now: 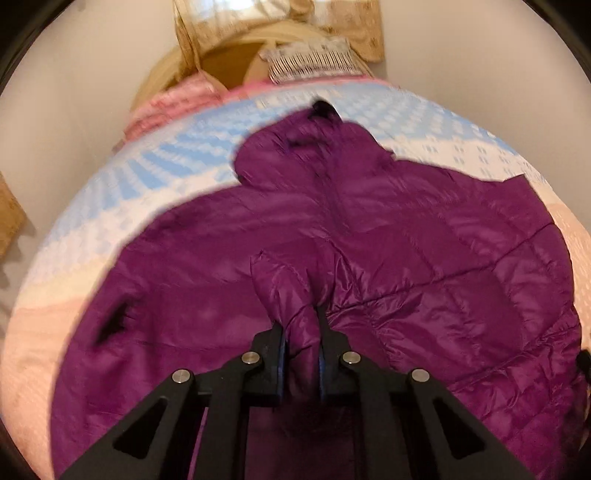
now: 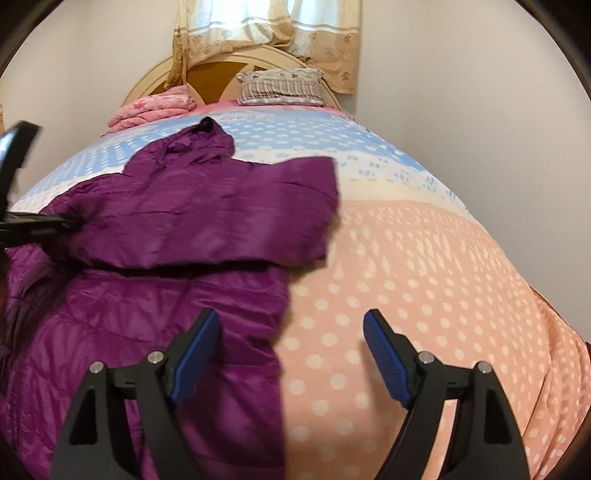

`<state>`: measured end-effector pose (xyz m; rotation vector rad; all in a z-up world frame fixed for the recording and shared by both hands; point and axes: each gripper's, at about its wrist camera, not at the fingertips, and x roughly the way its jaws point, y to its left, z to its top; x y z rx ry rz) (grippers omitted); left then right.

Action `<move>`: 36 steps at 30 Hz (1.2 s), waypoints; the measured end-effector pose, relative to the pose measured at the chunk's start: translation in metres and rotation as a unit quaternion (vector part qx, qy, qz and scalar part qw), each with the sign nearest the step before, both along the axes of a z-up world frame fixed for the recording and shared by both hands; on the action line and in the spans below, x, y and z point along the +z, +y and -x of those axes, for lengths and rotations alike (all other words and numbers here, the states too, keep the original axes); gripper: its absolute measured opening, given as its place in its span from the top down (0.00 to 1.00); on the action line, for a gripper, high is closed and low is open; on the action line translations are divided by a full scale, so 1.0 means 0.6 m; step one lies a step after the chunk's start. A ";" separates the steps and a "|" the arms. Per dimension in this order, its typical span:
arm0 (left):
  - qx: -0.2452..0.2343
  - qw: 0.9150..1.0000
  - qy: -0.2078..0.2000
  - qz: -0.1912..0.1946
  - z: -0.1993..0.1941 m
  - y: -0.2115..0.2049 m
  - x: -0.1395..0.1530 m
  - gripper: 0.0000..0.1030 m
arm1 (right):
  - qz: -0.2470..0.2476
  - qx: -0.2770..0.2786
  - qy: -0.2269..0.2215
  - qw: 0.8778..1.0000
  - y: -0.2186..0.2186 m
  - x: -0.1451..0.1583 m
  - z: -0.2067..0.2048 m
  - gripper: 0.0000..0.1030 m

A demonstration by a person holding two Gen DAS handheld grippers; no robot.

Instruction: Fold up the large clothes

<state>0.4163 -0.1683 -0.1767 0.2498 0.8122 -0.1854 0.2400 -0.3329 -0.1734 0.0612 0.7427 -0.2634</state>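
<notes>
My left wrist camera looks steeply down along its fingers, close over the purple jacket (image 1: 369,240) filling the lower frame. My right one sits further right, over the dotted bedspread (image 2: 424,277). Both face the headboard (image 2: 221,70) at top centre.

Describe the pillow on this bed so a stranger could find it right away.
Follow the dotted bedspread up to the curved wooden headboard. The pillow leans there under the curtain, striped and greyish, unlike the pink folded blanket beside it.

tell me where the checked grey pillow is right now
In the right wrist view the checked grey pillow lies at the bed's far end, against the wooden headboard, right of the folded pink blanket.
</notes>
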 end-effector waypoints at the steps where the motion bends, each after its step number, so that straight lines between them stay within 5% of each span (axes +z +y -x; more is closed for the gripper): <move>1: 0.003 1.000 -0.017 -0.004 0.007 0.013 0.012 0.88 | -0.004 -0.006 -0.001 1.000 -0.011 0.002 -0.003 0.20; 4: 0.002 0.999 -0.048 -0.026 0.020 0.036 0.025 0.88 | -0.017 -0.015 0.001 1.000 -0.030 0.012 -0.015 0.20; 7: 0.009 0.996 -0.067 -0.057 0.024 0.040 0.013 0.88 | -0.040 -0.013 0.008 0.999 -0.041 0.022 -0.041 0.62; 8: 0.011 0.996 -0.061 -0.059 0.021 0.040 0.004 0.87 | -0.045 -0.011 0.005 0.999 -0.041 0.028 -0.052 0.65; 13: 0.035 0.995 -0.038 -0.081 -0.001 0.028 -0.038 0.71 | -0.057 0.018 -0.028 0.998 -0.022 0.055 -0.117 0.66; 18: 0.071 0.994 -0.041 -0.073 -0.013 0.051 -0.058 0.34 | -0.054 0.038 0.006 0.998 -0.011 0.012 -0.176 0.66; 23: 0.087 0.996 -0.008 -0.030 -0.034 0.079 -0.076 0.23 | -0.055 0.034 0.039 0.997 -0.012 -0.040 -0.185 0.66; 29: 0.094 0.995 -0.012 -0.034 -0.031 0.075 -0.081 0.19 | -0.027 0.035 0.057 0.997 -0.001 -0.046 -0.192 0.66; 36: 0.095 0.995 -0.008 -0.029 -0.035 0.076 -0.083 0.17 | -0.012 0.034 0.029 0.999 0.057 0.035 -0.164 0.60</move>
